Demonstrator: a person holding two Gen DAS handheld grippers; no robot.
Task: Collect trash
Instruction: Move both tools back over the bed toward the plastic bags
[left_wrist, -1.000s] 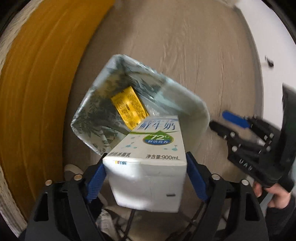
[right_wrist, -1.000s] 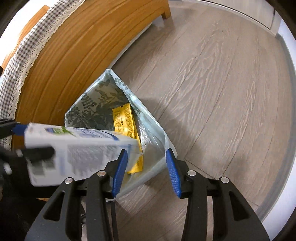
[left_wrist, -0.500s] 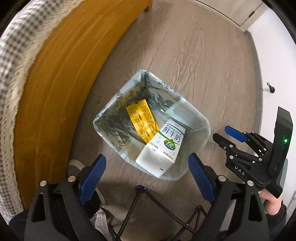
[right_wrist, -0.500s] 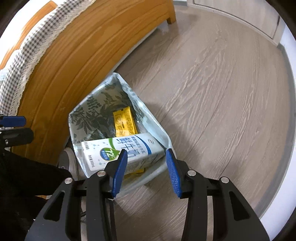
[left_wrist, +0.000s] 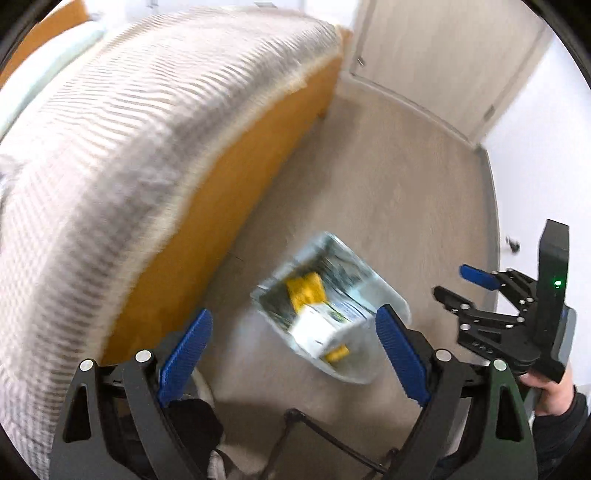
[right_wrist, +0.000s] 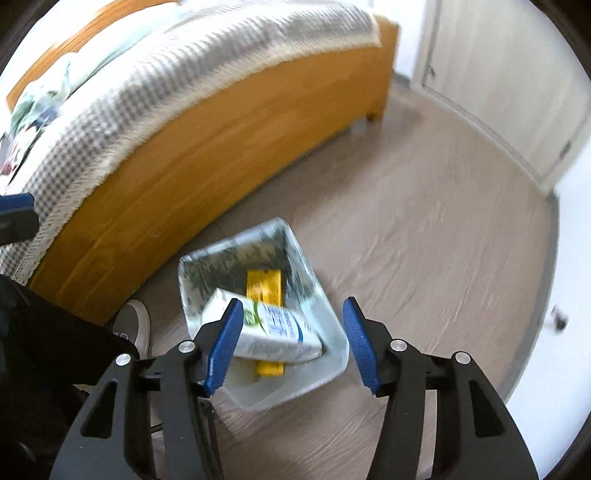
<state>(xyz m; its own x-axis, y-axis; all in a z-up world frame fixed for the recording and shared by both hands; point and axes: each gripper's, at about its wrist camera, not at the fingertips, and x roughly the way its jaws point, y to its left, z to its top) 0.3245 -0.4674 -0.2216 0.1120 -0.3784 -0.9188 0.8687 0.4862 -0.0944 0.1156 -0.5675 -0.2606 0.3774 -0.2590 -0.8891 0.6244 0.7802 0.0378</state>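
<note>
Both my left claw (left_wrist: 291, 358) and right claw (right_wrist: 291, 343) gaped empty; the white milk carton (right_wrist: 266, 332) lay slantwise in the leaf-patterned plastic bin (right_wrist: 334, 363), and might crowd later trash out.

Looking at a bedroom in a home. Filling the left side: a bed (right_wrist: 207, 110) with an orange wooden frame, wearing a grey-and-white checked cover (left_wrist: 122, 140) with a pale fringed edge. Running underneath: light wood-grain floor (right_wrist: 424, 229). Standing at the far end: pale panelled closet doors (left_wrist: 436, 62) meeting a white wall. Sitting on the floor beside the bed: a small leaf-patterned waste bin (right_wrist: 328, 325), holding a milk carton (right_wrist: 273, 332) and a yellow packet (right_wrist: 264, 286).
</note>
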